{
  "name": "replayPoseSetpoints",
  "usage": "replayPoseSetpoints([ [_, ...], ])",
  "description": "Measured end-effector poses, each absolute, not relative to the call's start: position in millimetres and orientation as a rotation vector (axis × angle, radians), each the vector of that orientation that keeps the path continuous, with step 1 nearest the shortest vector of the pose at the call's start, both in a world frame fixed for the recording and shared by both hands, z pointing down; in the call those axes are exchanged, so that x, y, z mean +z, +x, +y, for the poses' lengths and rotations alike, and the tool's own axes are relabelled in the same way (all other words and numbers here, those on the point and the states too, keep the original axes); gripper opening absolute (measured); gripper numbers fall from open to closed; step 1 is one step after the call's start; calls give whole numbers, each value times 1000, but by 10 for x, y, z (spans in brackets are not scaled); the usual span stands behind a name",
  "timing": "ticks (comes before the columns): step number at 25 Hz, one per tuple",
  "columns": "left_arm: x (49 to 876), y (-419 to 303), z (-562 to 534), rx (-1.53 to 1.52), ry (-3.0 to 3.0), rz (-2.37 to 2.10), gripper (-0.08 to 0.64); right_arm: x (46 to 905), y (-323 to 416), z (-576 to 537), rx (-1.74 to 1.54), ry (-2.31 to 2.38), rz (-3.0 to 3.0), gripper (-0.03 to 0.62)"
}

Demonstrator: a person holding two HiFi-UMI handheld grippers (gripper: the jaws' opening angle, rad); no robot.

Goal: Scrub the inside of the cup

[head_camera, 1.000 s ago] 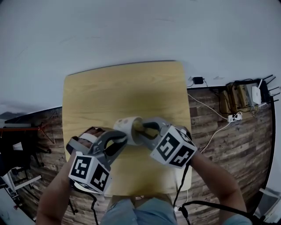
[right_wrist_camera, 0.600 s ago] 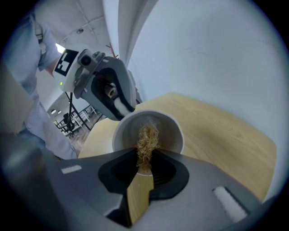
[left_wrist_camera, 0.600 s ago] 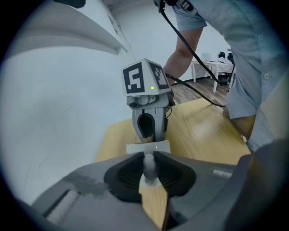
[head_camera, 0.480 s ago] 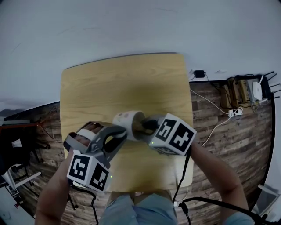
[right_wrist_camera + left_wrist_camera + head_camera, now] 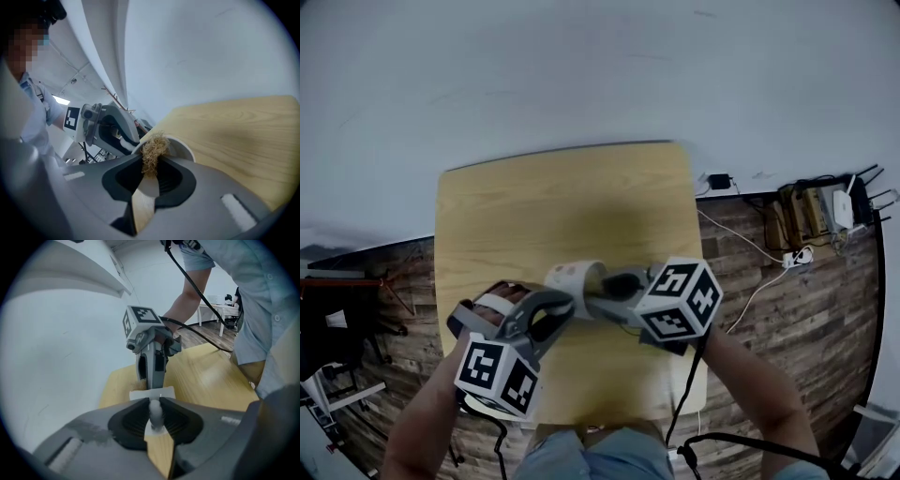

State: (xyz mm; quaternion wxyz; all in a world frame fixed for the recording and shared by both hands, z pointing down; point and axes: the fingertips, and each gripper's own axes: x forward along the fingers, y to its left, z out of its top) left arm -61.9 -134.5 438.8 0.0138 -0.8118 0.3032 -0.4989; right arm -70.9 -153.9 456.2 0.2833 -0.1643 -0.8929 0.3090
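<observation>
A white cup [image 5: 572, 277] is held on its side above the wooden table [image 5: 553, 202], mouth turned to the right. My left gripper [image 5: 559, 302] is shut on the cup's handle [image 5: 154, 411], which shows pinched between the jaws in the left gripper view. My right gripper [image 5: 607, 285] is shut on a straw-coloured fibre scrubber [image 5: 153, 151], and the tuft sits at the mouth of the cup [image 5: 182, 146]. In the left gripper view the right gripper [image 5: 151, 377] points straight into the cup [image 5: 152, 393]. How deep the scrubber reaches inside is hidden.
The table's front edge lies just below both grippers, by the person's lap. On the wooden floor to the right lie cables, a power strip [image 5: 797, 254] and a box with a router [image 5: 825, 208]. Dark furniture [image 5: 337, 319] stands at the left.
The right gripper has rolled about its own axis at the cup's mouth, so its marker cube shows other faces. The left gripper and the cup have stayed put.
</observation>
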Motion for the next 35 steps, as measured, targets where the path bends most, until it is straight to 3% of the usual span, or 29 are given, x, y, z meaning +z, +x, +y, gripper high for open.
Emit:
replayPoseSetpoints([
  [12, 4364, -711, -1361, -1589, -2489, 941, 95, 4551, -685, -1794, 226, -228, -2546, 67],
  [23, 4397, -650, -1370, -1570, -2525, 945, 97, 4862, -542, -1544, 389, -307, -2439, 67],
  [35, 4433, -665, -1313, -1564, -2547, 946, 97, 4638, -580, -1455, 849, -374, -2473, 66],
])
